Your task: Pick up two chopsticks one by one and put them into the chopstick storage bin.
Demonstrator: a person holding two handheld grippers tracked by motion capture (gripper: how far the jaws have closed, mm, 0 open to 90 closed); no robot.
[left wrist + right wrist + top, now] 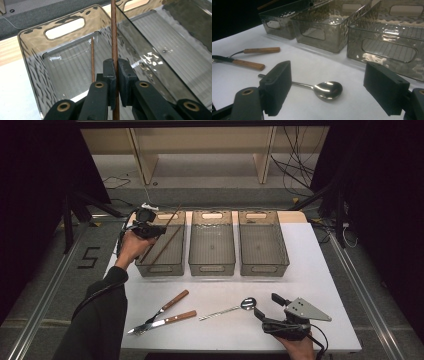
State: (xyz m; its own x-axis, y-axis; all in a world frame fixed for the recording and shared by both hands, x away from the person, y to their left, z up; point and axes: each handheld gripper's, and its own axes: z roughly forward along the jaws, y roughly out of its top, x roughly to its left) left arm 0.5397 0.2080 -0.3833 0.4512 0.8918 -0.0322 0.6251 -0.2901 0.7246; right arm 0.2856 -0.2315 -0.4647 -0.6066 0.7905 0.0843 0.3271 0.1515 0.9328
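My left gripper (pixel 156 231) hangs over the left bin (pixel 161 268) and is shut on a brown chopstick (pixel 114 37), which runs upright between its pads. That held chopstick (pixel 172 216) sticks out above the bin's far end. A second chopstick (pixel 166 245) lies slanted inside the same bin (pixel 32 35), and it appears there as a thin chopstick (pixel 92 60) on the ribbed floor. My right gripper (pixel 266 305) rests near the table's front edge, jaws wide open. A steel spoon (pixel 328 89) lies on the table just beyond its pads (pixel 277 86), untouched; its bowl (pixel 248 303) points right.
Two more smoked-plastic bins, the middle bin (pixel 212 268) and the right bin (pixel 264 268), stand beside the left one. A wooden-handled fork (pixel 172 301) and knife (pixel 167 320) lie at the front left of the white table (pixel 320 285). A dark sleeve (pixel 100 315) reaches in at lower left.
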